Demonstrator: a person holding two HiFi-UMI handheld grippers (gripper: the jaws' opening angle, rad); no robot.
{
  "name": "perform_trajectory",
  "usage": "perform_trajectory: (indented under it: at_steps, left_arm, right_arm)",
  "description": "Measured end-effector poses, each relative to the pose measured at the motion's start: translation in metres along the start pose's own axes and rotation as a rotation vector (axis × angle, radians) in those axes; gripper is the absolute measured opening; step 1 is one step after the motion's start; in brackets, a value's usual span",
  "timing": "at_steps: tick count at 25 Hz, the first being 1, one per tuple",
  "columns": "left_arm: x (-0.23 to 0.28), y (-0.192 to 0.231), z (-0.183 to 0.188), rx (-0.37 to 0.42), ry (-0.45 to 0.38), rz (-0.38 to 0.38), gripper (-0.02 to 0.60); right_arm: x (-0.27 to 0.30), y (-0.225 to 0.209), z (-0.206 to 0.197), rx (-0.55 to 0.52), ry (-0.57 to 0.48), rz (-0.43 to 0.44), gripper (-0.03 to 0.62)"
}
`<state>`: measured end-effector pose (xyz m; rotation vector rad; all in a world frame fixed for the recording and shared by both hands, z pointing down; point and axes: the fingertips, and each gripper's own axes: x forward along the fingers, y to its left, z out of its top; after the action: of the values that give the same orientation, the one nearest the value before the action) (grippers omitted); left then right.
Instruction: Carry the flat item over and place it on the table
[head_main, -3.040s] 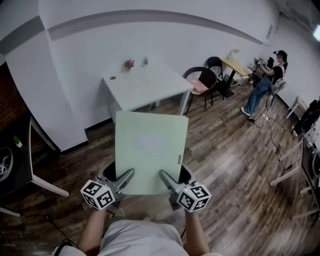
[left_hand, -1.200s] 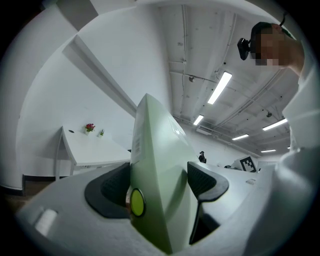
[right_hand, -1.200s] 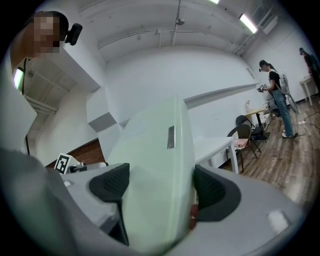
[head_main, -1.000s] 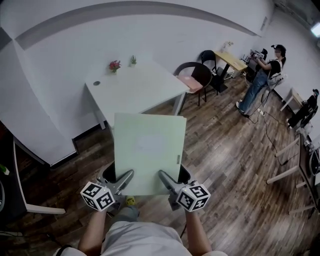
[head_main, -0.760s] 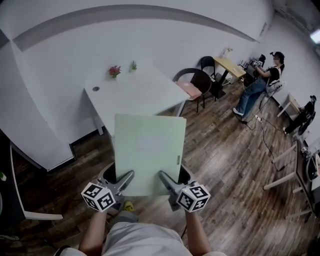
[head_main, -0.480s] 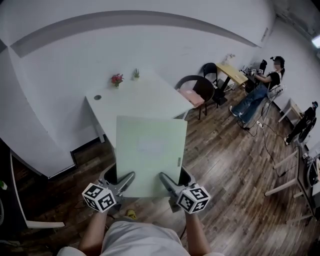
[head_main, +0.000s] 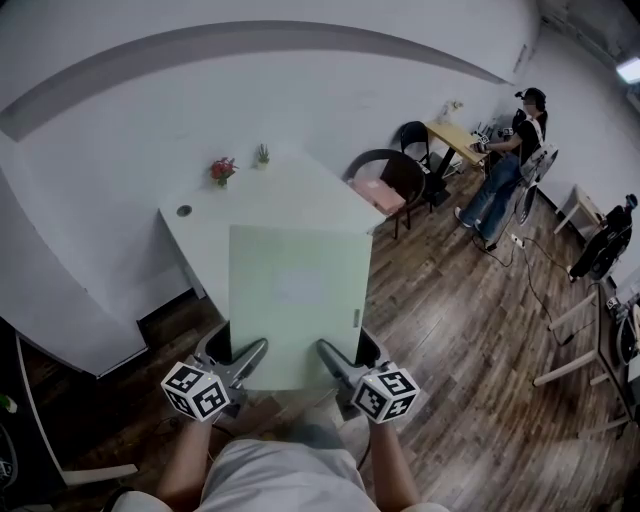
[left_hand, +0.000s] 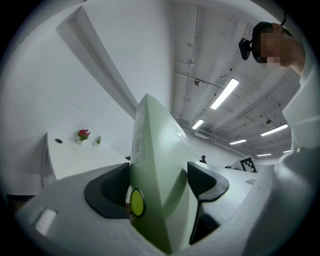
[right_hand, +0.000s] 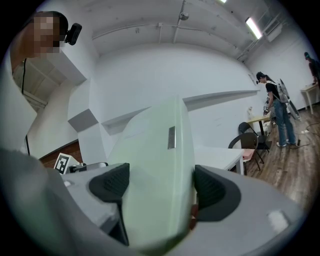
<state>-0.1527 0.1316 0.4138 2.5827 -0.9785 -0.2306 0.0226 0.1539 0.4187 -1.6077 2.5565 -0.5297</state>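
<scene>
I hold a flat pale green folder level in front of me, its far edge over the near part of the white table. My left gripper is shut on the folder's near left edge, and my right gripper is shut on its near right edge. In the left gripper view the green folder stands edge-on between the dark jaw pads, with the white table behind at the left. In the right gripper view the folder fills the gap between the pads.
A small red flower and a tiny green plant stand at the table's far edge, a dark round spot at its left. A dark chair with a pink seat is right of the table. A person sits at a desk far right.
The white table has come closer and now lies partly under the folder's far edge. Both grippers keep the same hold on the folder.
</scene>
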Motion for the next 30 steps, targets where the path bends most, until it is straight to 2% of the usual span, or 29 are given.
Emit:
perform_trajectory:
  at_steps: [8, 14, 25, 30]
  left_arm:
    - [0.053, 0.040, 0.009, 0.009, -0.003, 0.009, 0.365]
    - [0.103, 0.071, 0.016, 0.004, 0.003, 0.045, 0.365]
    - [0.214, 0.128, 0.007, -0.039, 0.034, 0.126, 0.365]
    - [0.271, 0.150, 0.016, -0.048, 0.038, 0.166, 0.365]
  right_arm:
    - [0.055, -0.041, 0.013, 0.001, -0.006, 0.013, 0.400]
    - [0.102, -0.081, 0.026, 0.015, 0.016, 0.049, 0.400]
    - [0.191, -0.183, 0.041, 0.054, 0.087, 0.090, 0.400]
    - [0.233, -0.230, 0.062, 0.065, 0.110, 0.122, 0.400]
